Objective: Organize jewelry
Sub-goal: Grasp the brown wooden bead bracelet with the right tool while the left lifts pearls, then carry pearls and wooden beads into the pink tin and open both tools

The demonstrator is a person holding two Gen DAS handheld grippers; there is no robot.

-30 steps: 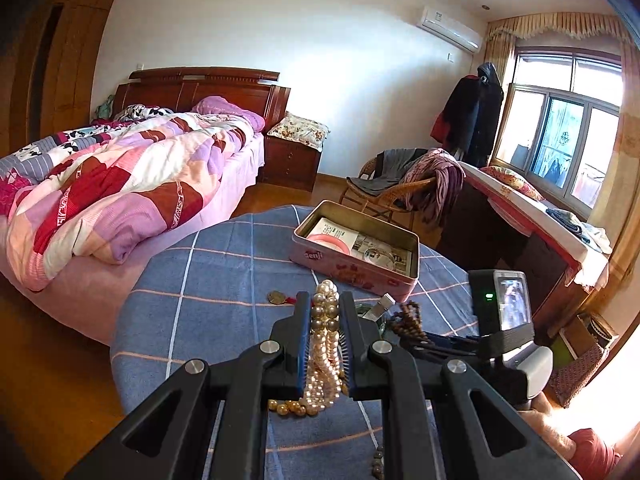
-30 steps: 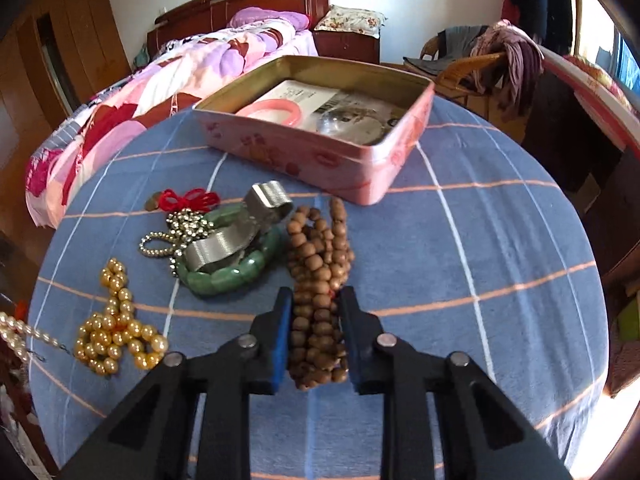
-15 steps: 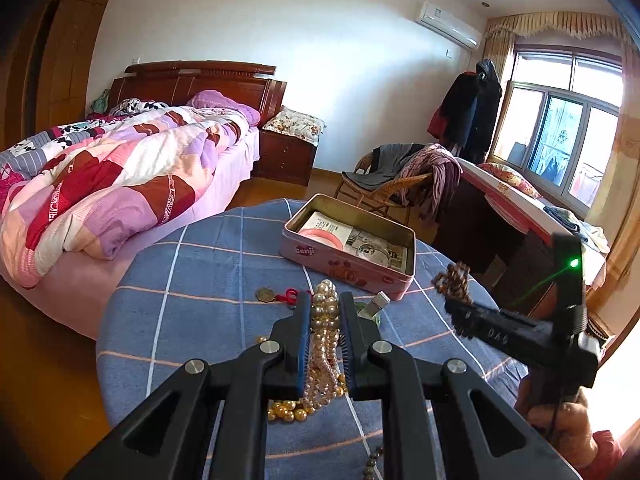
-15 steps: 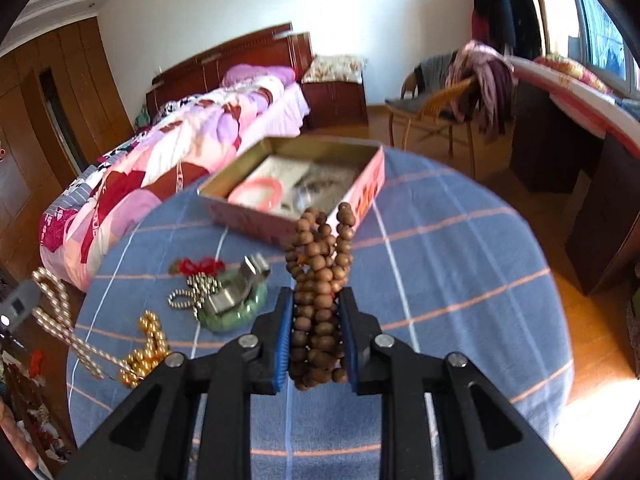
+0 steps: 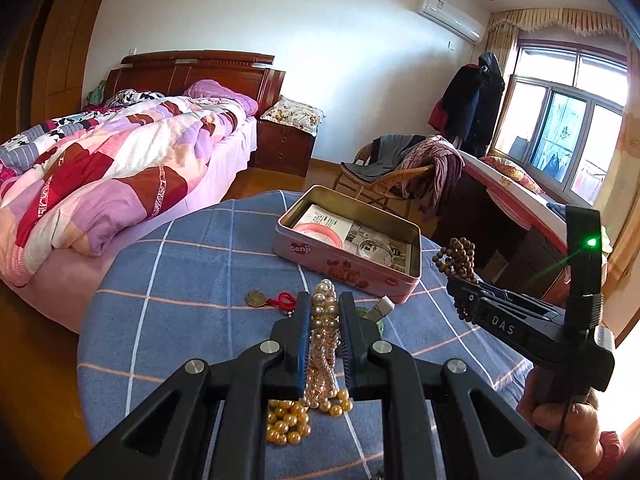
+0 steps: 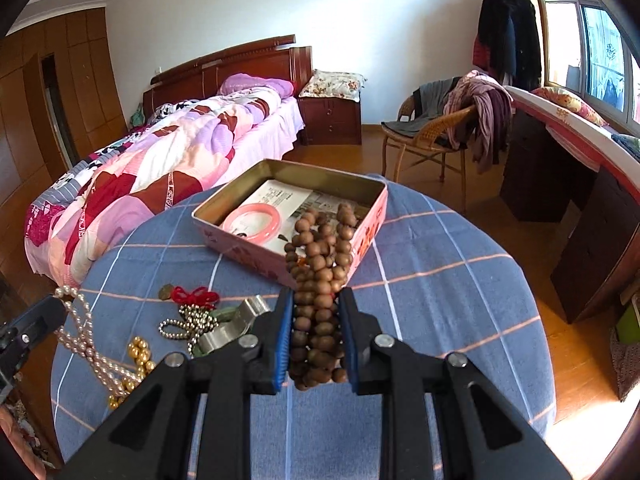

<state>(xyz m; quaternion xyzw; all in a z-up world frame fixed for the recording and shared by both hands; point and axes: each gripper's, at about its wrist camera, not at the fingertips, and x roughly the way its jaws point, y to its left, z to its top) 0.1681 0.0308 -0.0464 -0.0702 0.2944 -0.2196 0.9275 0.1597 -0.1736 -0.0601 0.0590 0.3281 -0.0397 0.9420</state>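
The left gripper [image 5: 325, 322] is clamped on a strand of pale pearl beads [image 5: 322, 332], which runs up between its two black fingers and hangs down behind them toward a heap of gold-coloured round beads [image 5: 289, 420] lying on the round surface covered with a blue checked cloth [image 5: 192, 280]. The right gripper [image 6: 316, 326] is clamped on a bundle of brown wooden beads [image 6: 320, 272], held clear above the cloth; from the right wrist view the top of the bundle overlaps the near corner of the open pink rectangular tin [image 6: 362, 240], though whether it is over the tin or short of it cannot be told. In the left wrist view the same bundle sticks up from the right gripper just to the right of the tin, apart from its wall. Inside the tin lie a pink ring-shaped bangle [image 6: 250, 222] and printed paper [image 6: 298, 200]. On the cloth to the left of the tin lie a bronze-coloured medallion with a red cord knot [image 6: 192, 295], a small silver ball-chain [image 6: 188, 322], a green stone bracelet [image 6: 224, 314] and a folded silver metal band [image 6: 234, 324] lying across it. A hand [image 5: 560, 432] grips the handle of the right gripper at the lower right.
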